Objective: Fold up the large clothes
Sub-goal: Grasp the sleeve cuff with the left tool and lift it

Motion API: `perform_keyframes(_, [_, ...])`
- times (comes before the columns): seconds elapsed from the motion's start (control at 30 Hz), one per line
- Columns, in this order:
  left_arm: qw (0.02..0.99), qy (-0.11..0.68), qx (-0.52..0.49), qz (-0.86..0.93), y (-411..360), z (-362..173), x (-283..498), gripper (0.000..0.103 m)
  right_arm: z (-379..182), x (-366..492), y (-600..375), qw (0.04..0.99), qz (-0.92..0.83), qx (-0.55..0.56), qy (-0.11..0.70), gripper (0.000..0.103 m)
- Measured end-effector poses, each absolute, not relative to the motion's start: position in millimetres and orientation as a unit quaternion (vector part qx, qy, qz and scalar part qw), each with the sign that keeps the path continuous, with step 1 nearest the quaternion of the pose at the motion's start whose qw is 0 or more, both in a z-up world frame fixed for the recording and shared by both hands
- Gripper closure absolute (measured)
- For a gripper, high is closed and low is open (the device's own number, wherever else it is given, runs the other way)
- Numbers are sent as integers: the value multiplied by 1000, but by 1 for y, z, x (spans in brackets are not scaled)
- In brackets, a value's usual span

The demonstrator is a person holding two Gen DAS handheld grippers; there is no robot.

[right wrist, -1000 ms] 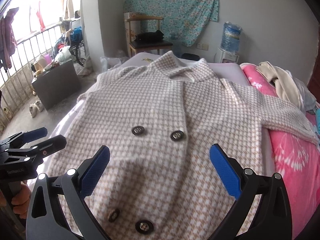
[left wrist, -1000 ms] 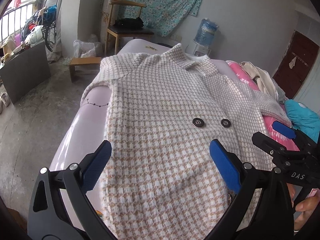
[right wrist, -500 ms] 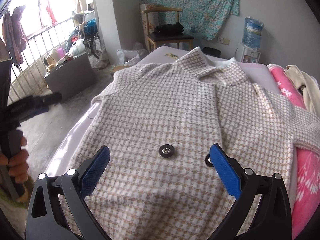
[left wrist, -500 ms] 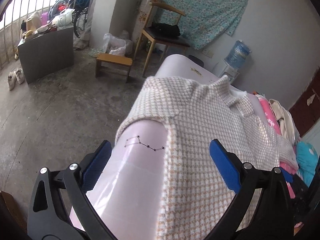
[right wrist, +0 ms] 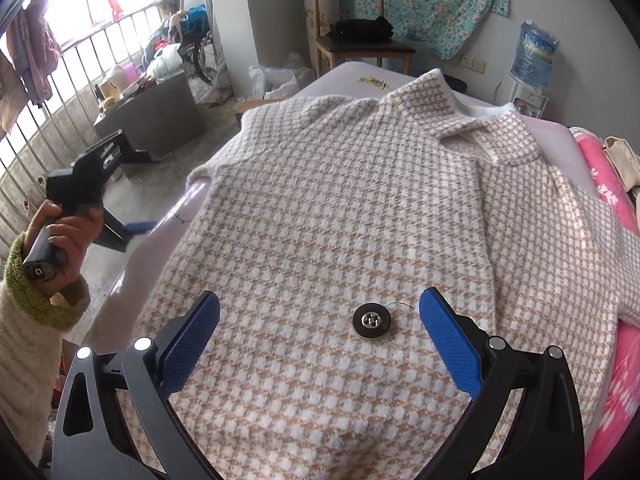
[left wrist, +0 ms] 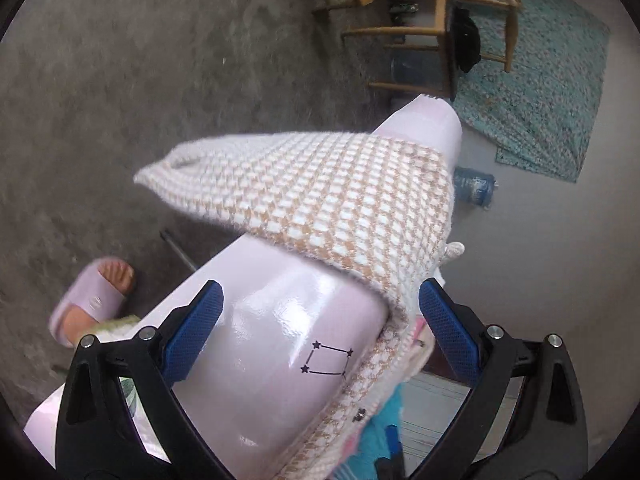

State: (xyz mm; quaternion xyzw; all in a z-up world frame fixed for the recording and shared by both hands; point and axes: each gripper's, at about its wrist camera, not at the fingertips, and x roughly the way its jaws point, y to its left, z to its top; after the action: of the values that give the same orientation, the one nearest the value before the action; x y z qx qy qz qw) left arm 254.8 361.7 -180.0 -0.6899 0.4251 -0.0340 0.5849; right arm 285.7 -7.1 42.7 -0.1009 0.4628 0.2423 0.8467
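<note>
A beige-and-white houndstooth coat [right wrist: 360, 216] lies face up on a lilac bed [right wrist: 352, 72], collar at the far end, with a dark button [right wrist: 372, 321] near its middle. My right gripper [right wrist: 320, 336] is open and empty, low over the coat's front by that button. My left gripper [left wrist: 320, 320] is open and empty, tilted over the bed's left edge [left wrist: 280, 320]; the coat's left sleeve [left wrist: 312, 200] hangs over that edge just beyond it. The left gripper also shows in the right wrist view [right wrist: 138, 226], beside the bed edge.
A wooden chair [right wrist: 356, 28] with dark clothes stands past the bed's far end, a water jug [right wrist: 534, 50] to its right. A pink floral blanket [right wrist: 616, 352] and other clothes lie right. Concrete floor [left wrist: 120, 80] and my sandalled foot [left wrist: 96, 300] are left of the bed.
My left gripper has swung left off the coat and tipped down over the bed's edge towards the hanging sleeve. My right gripper has moved forward and lower over the coat's front.
</note>
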Motion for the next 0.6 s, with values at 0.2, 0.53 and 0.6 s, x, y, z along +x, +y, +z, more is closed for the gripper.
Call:
perform_keyframes(0.2, [502, 413, -757, -62, 356, -250, 275, 8, 32, 295, 13, 839, 228, -121, 480, 5])
perform_keyframes(0.53, [445, 424, -786, -65, 352, -308, 305, 24, 26, 306, 22, 838, 203, -127, 491, 5])
perform_keyframes(0.6, [436, 425, -792, -54, 358, -311, 309, 39, 25, 308, 23, 838, 201, -123, 493, 5])
